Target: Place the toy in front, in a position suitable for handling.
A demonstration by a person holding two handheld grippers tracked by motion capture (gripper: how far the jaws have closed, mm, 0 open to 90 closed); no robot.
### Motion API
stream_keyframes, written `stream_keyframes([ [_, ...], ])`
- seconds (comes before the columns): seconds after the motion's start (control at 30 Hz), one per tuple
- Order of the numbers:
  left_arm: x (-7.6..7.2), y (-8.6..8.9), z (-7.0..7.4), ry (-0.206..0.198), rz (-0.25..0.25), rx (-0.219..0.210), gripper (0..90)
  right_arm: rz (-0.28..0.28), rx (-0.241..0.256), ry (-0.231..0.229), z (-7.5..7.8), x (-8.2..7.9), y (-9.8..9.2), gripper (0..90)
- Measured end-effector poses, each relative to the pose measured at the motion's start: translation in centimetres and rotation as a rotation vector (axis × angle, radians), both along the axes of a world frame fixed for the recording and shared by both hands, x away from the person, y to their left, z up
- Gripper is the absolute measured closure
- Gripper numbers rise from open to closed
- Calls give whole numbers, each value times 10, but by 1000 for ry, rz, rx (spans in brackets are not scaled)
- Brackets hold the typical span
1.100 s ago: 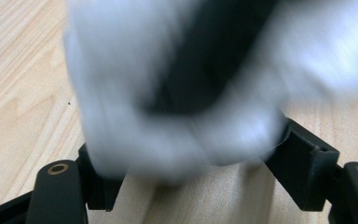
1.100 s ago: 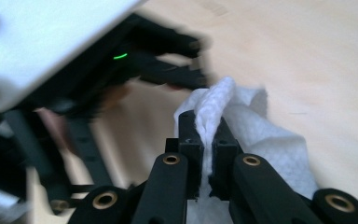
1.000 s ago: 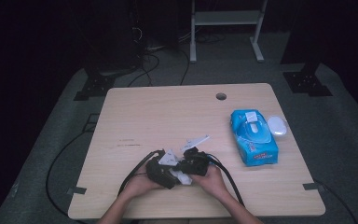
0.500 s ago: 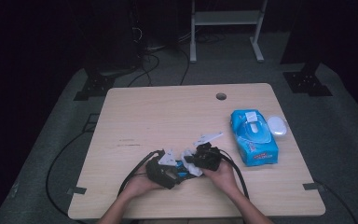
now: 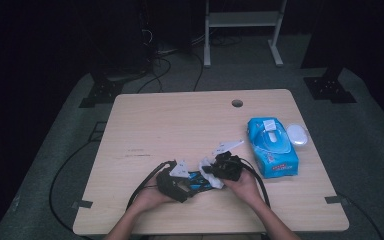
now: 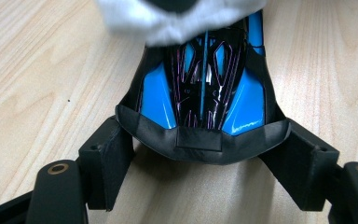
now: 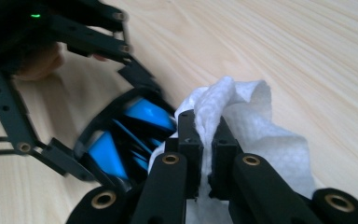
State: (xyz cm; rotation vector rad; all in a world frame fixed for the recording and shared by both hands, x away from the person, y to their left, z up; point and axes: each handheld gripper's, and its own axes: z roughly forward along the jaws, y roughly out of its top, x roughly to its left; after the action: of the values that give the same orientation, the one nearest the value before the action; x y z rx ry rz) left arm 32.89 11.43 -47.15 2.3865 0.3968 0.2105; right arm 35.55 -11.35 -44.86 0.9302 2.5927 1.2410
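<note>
Near the wooden table's (image 5: 180, 125) front edge, my left gripper (image 6: 200, 154) clamps the blue-and-black toy car (image 6: 200, 98), nose pointing rightward at my right gripper (image 7: 204, 154), pinched on a white wipe (image 7: 251, 121) touching that nose.

Both forearms are bare, with no sleeves in sight. The left gripper (image 5: 180, 181) and right gripper (image 5: 225, 166) are black, each topped by a grey three-cornered plate and trailing a black cable. Their black jaws are jointed with brass-coloured rivets, and a small green light glows on the left gripper's body.
</note>
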Motion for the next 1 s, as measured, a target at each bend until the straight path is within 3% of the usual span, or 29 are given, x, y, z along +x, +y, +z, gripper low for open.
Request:
stream_keyframes([
  [0.03, 0, 0, 0, 7, 0, -1, 263, -37, -62, -23, 0, 1, -6, 857],
  [0.07, 1, 0, 0, 7, -1, -4, 263, -61, -34, 13, -4, 5, -22, 858],
  [0.13, 0, 0, 0, 4, -1, 0, 263, -72, -21, 23, -4, 5, -27, 858],
  [0.23, 0, -1, 0, 1, 1, 5, 263, -38, -5, 1, -2, -1, -19, 857],
  [0.33, 0, 0, 0, 3, 5, 5, 263, -3, -25, -27, 0, -4, -8, 857],
  [0.4, -1, 0, 0, 1, 4, 6, 264, -12, -29, -14, -1, -1, -11, 857],
  [0.43, 0, 0, 0, 6, 8, 3, 263, -35, -58, -20, -2, 1, -14, 858],
  [0.5, 1, -1, 0, 7, 5, 1, 263, -51, -28, 13, -3, 6, -18, 857],
  [0.53, 1, -1, 0, 9, 5, 0, 263, -27, 15, 8, -4, 4, -13, 857],
  [0.63, 1, -1, 0, 12, 6, -6, 263, 4, 46, 7, -4, 3, -3, 856],
  [0.7, 1, 0, 0, 9, 4, -2, 263, 21, 30, 10, -4, 6, -1, 856],
  [0.73, 1, 0, 0, 8, 3, 5, 264, 7, -7, 11, -3, 9, -8, 856],
  [0.77, 1, 0, 0, 8, 3, 5, 263, 7, -7, 11, -3, 9, -8, 856],
  [0.8, 1, 0, 0, 12, 1, 0, 263, -14, -43, -2, -3, 6, -20, 856],
  [1.0, 1, 0, 0, 13, 4, 0, 263, -48, -62, -4, -4, -3, -32, 857],
])
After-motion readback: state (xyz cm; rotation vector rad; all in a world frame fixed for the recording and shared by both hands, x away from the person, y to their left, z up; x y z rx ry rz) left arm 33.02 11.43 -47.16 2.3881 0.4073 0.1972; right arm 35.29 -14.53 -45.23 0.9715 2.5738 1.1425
